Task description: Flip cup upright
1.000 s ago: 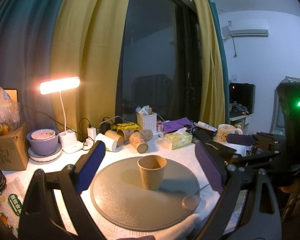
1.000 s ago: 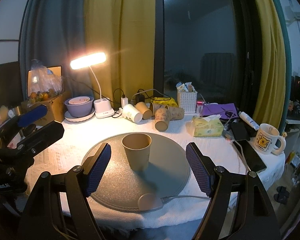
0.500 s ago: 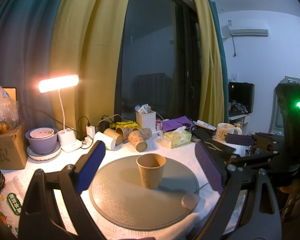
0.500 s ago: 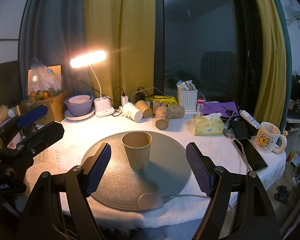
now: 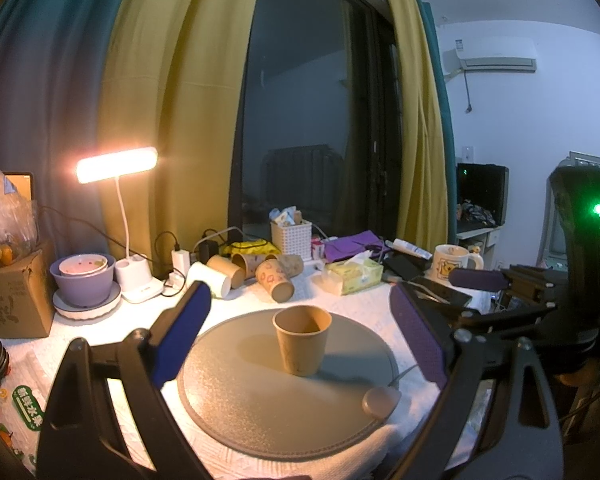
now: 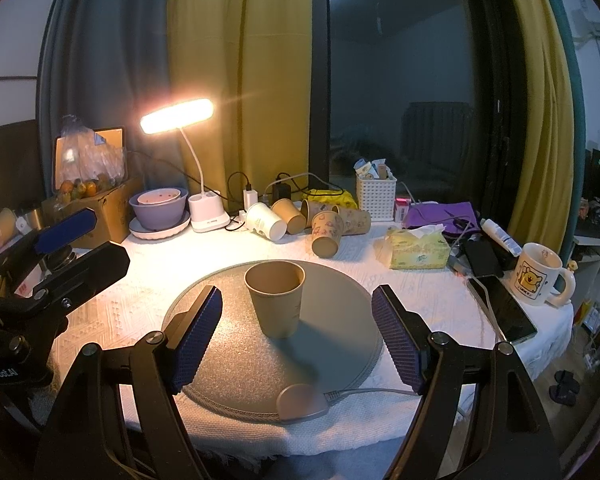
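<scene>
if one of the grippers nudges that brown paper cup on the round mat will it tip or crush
The brown paper cup looks empty and thin-walled, so it is probably very light and would slide or tip from a high nudge. It narrows toward its base, which likely makes tipping easier. A hard squeeze would probably dent its wall. The grey mat looks textured, perhaps limiting sliding.

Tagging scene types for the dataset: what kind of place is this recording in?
Most likely a home room, a bedroom or living space, not a lab. A cloth-covered table sits by a curtained window, cluttered with a desk lamp, a tissue box and a cartoon mug; a wall air conditioner shows too.
</scene>
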Motion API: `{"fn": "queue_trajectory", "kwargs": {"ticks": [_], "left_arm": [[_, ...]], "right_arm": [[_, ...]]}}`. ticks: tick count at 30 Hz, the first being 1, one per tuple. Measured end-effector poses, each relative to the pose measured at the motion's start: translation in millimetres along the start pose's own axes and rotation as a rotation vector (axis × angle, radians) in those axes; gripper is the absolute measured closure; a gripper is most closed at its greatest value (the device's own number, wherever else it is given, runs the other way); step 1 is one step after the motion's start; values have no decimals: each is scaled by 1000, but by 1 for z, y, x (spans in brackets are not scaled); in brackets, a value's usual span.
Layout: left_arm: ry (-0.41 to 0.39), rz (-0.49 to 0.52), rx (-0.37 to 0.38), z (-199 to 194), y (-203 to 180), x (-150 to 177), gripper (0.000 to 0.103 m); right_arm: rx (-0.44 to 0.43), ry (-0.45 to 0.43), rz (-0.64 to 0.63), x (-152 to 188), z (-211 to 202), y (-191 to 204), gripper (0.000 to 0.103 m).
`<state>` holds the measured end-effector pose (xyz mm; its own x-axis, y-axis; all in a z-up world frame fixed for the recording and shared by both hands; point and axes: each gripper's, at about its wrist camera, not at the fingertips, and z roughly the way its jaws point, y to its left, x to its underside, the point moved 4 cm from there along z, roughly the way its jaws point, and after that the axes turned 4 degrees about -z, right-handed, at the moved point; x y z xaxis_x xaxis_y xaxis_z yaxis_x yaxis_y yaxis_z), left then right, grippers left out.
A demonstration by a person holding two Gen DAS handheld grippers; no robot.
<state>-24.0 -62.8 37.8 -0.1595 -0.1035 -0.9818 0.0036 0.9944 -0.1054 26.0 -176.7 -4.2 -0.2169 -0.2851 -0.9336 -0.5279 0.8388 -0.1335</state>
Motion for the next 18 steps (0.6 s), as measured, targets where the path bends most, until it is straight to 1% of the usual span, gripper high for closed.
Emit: {"fn": "queue_trajectory", "kwargs": {"ticks": [18], "left_arm": [[0,0,1,0,0,-1,11]], "right_arm": [[-5,2,-1,3,1,5,23]]}}
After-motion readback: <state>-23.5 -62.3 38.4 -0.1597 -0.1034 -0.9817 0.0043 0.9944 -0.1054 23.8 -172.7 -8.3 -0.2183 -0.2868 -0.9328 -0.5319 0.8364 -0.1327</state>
